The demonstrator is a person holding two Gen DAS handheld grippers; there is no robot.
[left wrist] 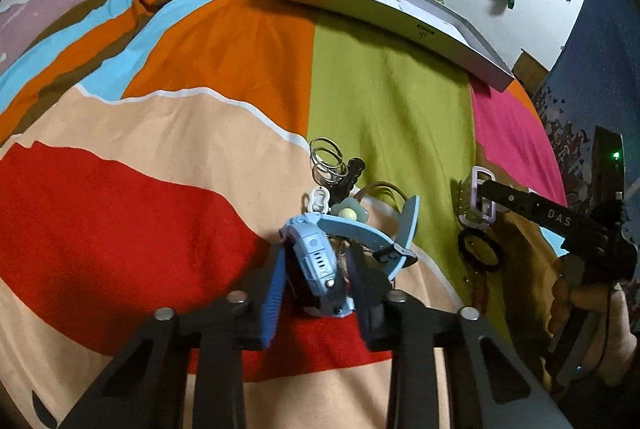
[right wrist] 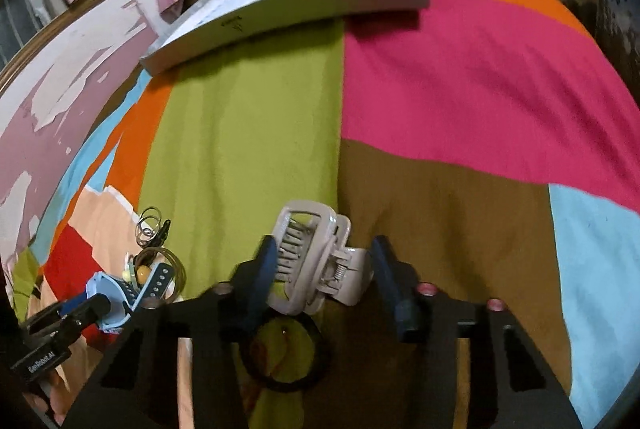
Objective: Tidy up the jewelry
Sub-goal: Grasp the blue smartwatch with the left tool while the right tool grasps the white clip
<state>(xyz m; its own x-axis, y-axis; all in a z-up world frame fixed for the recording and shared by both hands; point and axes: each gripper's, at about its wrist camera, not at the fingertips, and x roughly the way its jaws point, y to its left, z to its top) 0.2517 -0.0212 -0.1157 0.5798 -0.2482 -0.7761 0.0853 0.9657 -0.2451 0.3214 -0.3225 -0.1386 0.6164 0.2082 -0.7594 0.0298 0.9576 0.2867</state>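
Sprawling colour-block bedspread [left wrist: 160, 229], grey tray [left wrist: 400, 17] beyond; left jaws round blue watch [left wrist: 316, 261], right round claw clip [right wrist: 316, 257].

Open bedspread [right wrist: 256, 133] fills the middle of both views, bare up to the grey tray [right wrist: 280, 1] along the top. Metal rings [left wrist: 326, 159], a bangle [right wrist: 176, 269] and a black hair tie [right wrist: 286, 351] crowd the lower centre.
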